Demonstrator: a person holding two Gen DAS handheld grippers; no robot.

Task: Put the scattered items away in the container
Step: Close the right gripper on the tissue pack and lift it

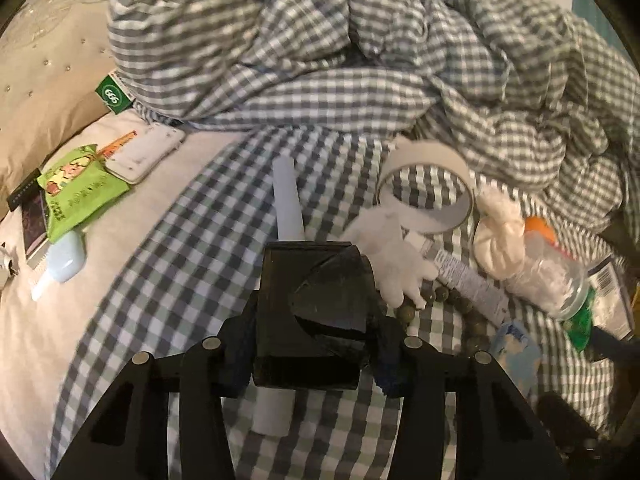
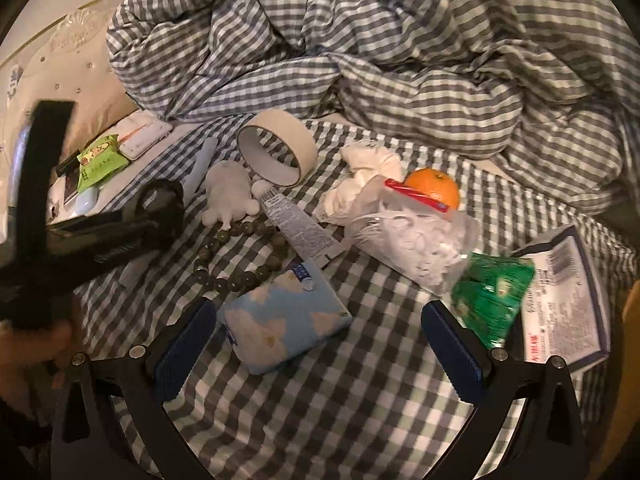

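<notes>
Black box [image 1: 316, 312] clamped in left hand-held gripper [image 1: 316, 364], orange [image 2: 434, 186] fully seen only from right wrist, right hand-held gripper [image 2: 320, 344] gaping, empty

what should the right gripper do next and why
Probably ease the right gripper forward and close on the cloud-print tissue pack. Its fingers are open, and the pack lies nearest, just ahead of the left pad. The left gripper already holds a black block. No container shows in either view.
</notes>
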